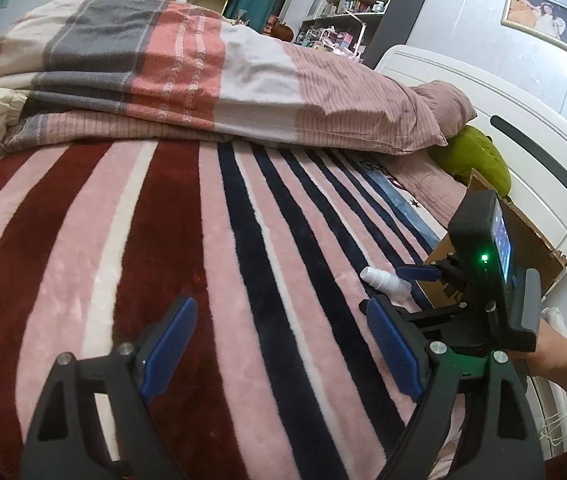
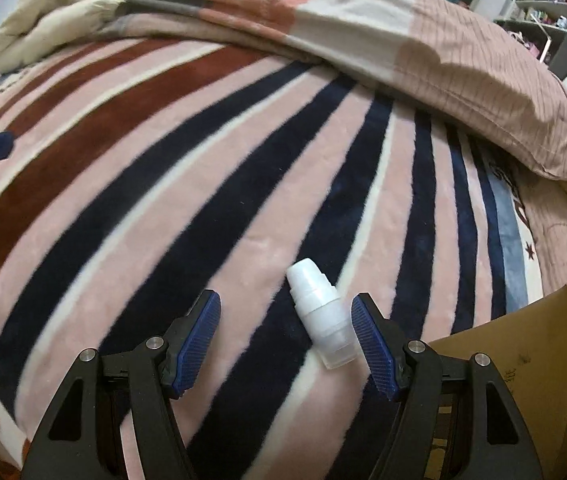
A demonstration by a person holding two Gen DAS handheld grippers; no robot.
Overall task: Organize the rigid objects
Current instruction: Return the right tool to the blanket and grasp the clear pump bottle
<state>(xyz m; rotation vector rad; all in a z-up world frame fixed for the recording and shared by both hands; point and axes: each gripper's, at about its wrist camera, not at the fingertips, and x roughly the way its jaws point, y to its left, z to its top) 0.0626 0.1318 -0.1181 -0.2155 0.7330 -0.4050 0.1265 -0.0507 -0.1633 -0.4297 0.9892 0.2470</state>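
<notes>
A small white plastic spray bottle [image 2: 321,318] lies on the striped blanket [image 2: 203,200], nozzle pointing away. My right gripper [image 2: 287,344] is open around it, the bottle close to the right finger, untouched as far as I can see. In the left wrist view the bottle [image 1: 385,282] lies at the right, with the right gripper [image 1: 411,284] by it. My left gripper [image 1: 279,344] is open and empty over the blanket, left of the bottle.
A brown cardboard box [image 2: 531,360] sits just right of the bottle; it also shows in the left wrist view [image 1: 523,236]. A folded quilt [image 1: 187,72] and pillow [image 1: 423,116] lie at the far side. A white headboard [image 1: 523,152] stands at the right.
</notes>
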